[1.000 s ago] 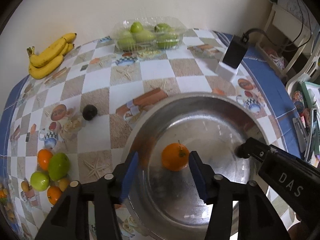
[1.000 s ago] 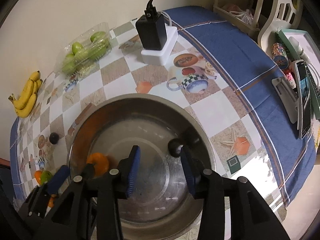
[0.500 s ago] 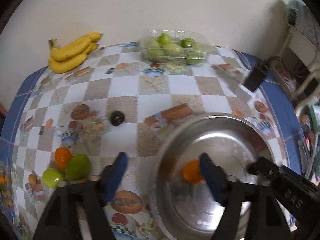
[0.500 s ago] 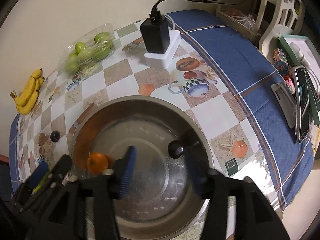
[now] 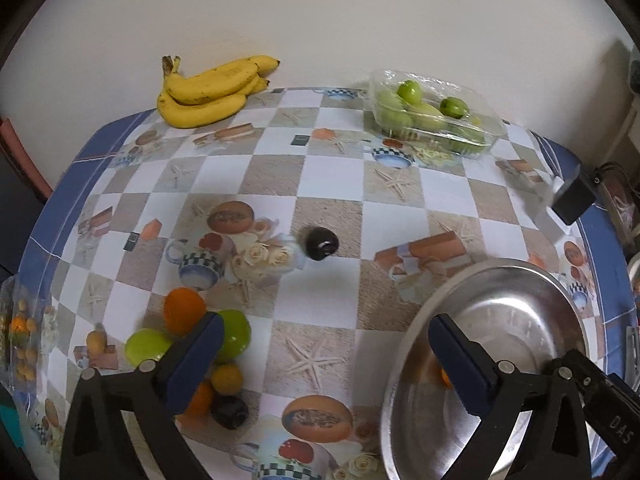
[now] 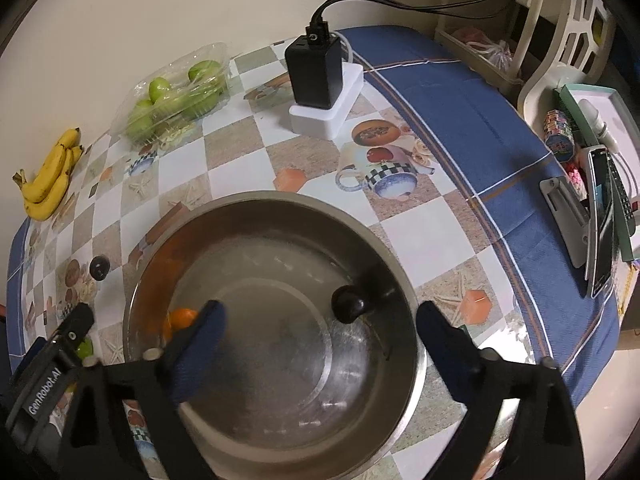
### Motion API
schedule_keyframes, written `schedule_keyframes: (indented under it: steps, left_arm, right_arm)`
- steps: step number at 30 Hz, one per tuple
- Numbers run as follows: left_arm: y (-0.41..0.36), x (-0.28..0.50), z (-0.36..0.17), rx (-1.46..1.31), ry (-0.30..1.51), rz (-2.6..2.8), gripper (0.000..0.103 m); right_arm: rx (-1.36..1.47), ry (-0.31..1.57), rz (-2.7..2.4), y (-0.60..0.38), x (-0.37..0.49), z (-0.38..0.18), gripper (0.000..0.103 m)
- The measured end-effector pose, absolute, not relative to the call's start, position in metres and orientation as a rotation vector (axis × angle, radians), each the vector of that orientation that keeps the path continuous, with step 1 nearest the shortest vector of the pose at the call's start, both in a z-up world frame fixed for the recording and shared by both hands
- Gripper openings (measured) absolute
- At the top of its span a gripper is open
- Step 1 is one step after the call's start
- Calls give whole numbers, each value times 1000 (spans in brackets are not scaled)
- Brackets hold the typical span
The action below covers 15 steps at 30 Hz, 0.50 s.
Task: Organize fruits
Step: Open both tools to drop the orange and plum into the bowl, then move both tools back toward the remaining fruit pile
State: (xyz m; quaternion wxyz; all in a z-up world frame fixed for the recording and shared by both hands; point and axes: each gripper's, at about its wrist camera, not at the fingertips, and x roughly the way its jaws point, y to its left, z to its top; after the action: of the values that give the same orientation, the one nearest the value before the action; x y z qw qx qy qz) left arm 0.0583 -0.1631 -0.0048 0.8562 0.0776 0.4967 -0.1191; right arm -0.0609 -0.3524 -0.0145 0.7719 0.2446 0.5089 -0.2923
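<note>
Item: fruit-sorting station on a checked tabletop. Left tool: jaws opening, near full spread, nothing between them; it hangs over bare cloth between the loose fruit pile and the steel bowl. Right tool: jaws opening wide over the bowl, empty, with a dark round fruit lying free on the bowl floor ahead of them. Contents of bowl: that dark fruit and one orange against the left wall. Awaiting sorting: the pile of oranges, green fruits and small yellow ones at the near left, a dark fruit alone mid-cloth, bananas and a clear punnet of green fruit at the wall. Hazards, judged: round fruits touching one another may scatter if a finger nudges the heap, and the pile sits near the left edge, so a roll could carry one off; the left tool's right finger overlaps the bowl rim in view and may clip it on the way down; both tools are close together by the bowl. Clearance: open cloth at centre; right side crowded by a charger block and cable.
</note>
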Motion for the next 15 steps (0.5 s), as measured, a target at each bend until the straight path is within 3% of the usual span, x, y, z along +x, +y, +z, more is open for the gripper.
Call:
schedule_keyframes:
  steps: [15]
  left_arm:
    - [-142,65,-6,178,996,-196,103]
  right_arm:
    - [514,1075,-616,-347,-59,-13,101]
